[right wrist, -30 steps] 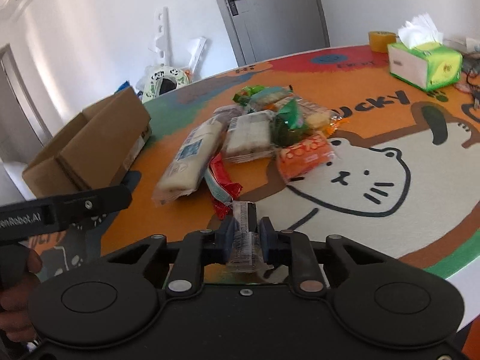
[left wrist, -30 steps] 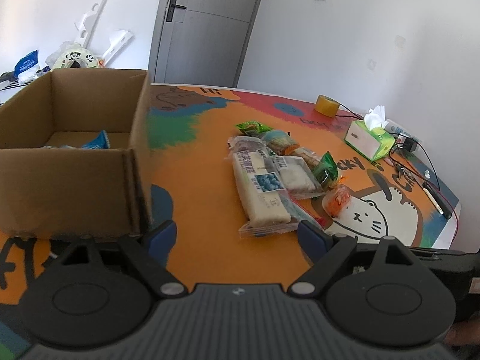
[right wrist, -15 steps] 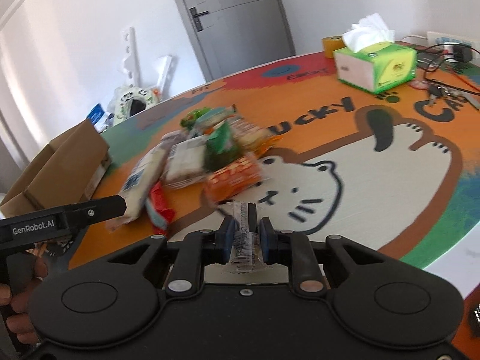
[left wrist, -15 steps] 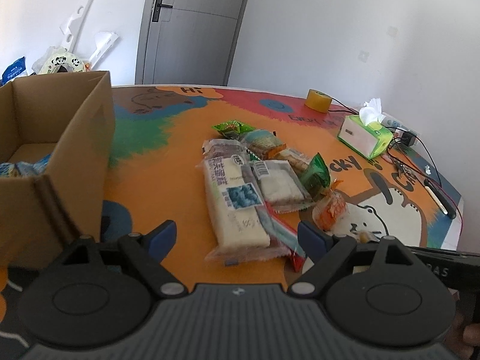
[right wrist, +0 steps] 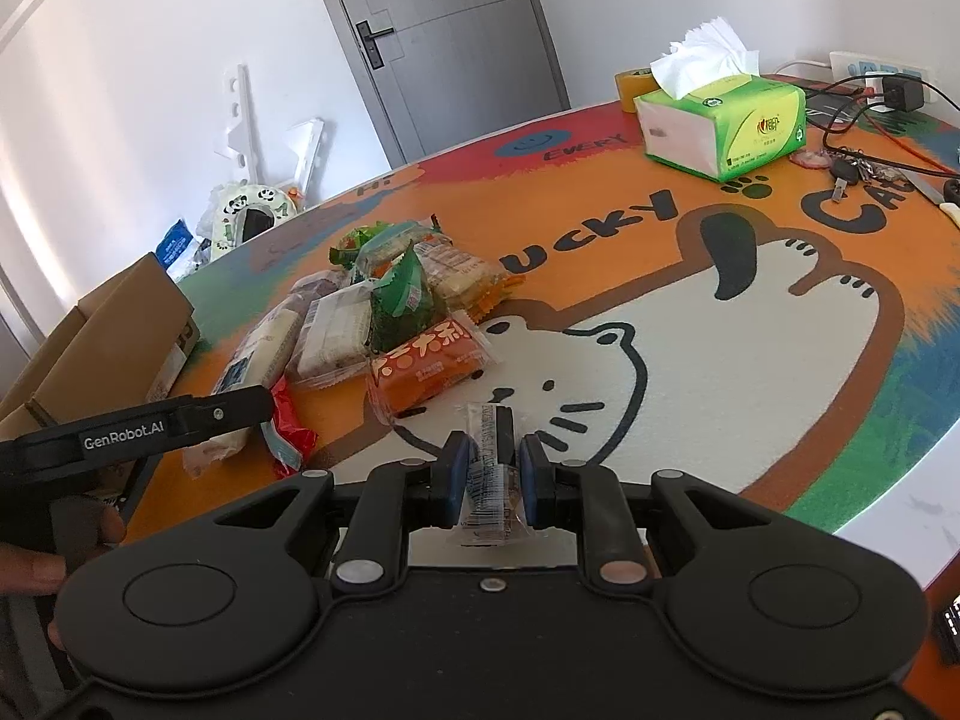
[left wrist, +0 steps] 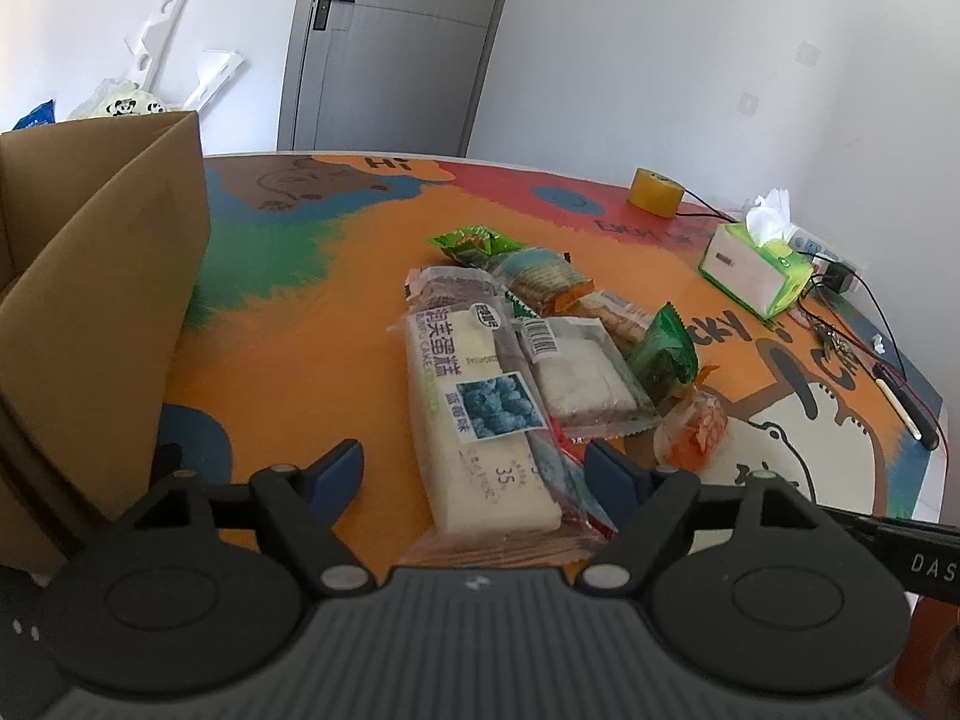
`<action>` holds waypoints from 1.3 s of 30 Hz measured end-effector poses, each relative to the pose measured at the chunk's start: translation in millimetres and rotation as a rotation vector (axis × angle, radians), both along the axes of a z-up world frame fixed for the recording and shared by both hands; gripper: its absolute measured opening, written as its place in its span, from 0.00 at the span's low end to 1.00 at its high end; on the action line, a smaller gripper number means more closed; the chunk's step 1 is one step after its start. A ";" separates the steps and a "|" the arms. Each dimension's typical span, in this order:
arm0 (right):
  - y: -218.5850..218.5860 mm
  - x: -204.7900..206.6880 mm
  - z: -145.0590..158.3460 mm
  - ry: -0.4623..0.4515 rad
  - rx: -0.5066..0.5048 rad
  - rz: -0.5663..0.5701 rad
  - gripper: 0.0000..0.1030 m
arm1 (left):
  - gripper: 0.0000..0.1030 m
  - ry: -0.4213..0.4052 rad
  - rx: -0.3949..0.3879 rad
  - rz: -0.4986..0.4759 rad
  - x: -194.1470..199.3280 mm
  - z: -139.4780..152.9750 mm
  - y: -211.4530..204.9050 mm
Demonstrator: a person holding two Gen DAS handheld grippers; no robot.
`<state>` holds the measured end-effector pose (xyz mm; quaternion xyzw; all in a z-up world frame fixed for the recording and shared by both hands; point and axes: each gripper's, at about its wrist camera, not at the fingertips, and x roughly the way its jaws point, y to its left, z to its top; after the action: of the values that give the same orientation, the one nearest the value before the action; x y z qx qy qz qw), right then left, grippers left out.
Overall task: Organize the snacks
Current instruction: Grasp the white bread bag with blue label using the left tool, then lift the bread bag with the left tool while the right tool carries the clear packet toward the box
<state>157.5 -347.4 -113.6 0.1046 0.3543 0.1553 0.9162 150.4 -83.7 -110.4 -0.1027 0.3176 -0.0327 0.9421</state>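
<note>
Left tongs (left wrist: 474, 468) come in low over the near end of the long cake packet (left wrist: 474, 420), and the jaws have just been narrowing: they stand apart with the packet's near end between them, pads not yet pressing on it. A second ago the cardboard box (left wrist: 102, 276) filled the left of this view; now it has slid toward the edge and the snack pile (left wrist: 558, 330) sits dead ahead, so I read this as the reach for the next pick. Right tongs (right wrist: 493, 471) are clamped on a small clear packet (right wrist: 489, 468), held above the table (right wrist: 750, 360), same grip as a second ago, waiting its turn for the box, I'd guess. Farther out, the right view gives what the left cannot: the orange packet (right wrist: 426, 369) face-on and the red wrapper (right wrist: 288, 426) clear beside the left tool. The left view alone shows the cake packet's blue picture label. Far back sits the tissue box (right wrist: 723, 120).
</note>
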 end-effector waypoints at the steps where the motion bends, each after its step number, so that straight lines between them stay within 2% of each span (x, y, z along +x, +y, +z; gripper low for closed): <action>1: 0.0 0.1 0.0 0.000 0.000 0.000 0.19 | 0.72 -0.001 -0.006 0.001 0.0 0.1 0.5; 3: 0.0 0.1 0.1 0.000 0.000 0.000 0.19 | 0.62 -0.006 -0.027 -0.011 -0.2 0.2 1.8; 5: -0.1 0.2 0.3 0.001 0.001 0.000 0.19 | 0.46 -0.014 -0.044 -0.037 -1.6 1.6 0.8; 8: 0.5 -0.6 0.6 0.003 0.005 0.004 0.19 | 0.32 -0.019 -0.024 -0.024 -3.7 4.0 -1.7; 22: 14.3 -13.6 12.0 -0.032 0.012 0.043 0.19 | 0.29 0.020 -0.025 0.011 -21.5 9.6 9.9; 27: 17.2 -14.2 10.9 -0.032 0.009 0.043 0.19 | 0.33 0.035 0.001 0.012 -23.5 11.1 10.6; 29: 16.1 -12.8 9.6 -0.027 0.010 0.040 0.19 | 0.38 0.033 0.013 0.018 -21.3 9.7 9.2; 34: 12.3 -10.2 7.3 -0.020 0.015 0.028 0.19 | 0.39 0.039 0.038 0.033 -10.7 1.5 3.6; 36: 10.8 -9.6 6.3 -0.018 0.017 0.025 0.19 | 0.39 0.034 0.061 0.032 -9.2 0.6 -0.1; 39: 9.8 -8.8 5.1 -0.015 0.022 0.021 0.19 | 0.32 0.024 0.071 0.033 -8.8 0.1 -1.1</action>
<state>148.7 -337.6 -108.4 0.1099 0.3467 0.1697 0.9159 141.6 -84.8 -110.3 -0.0748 0.3281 -0.0045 0.9417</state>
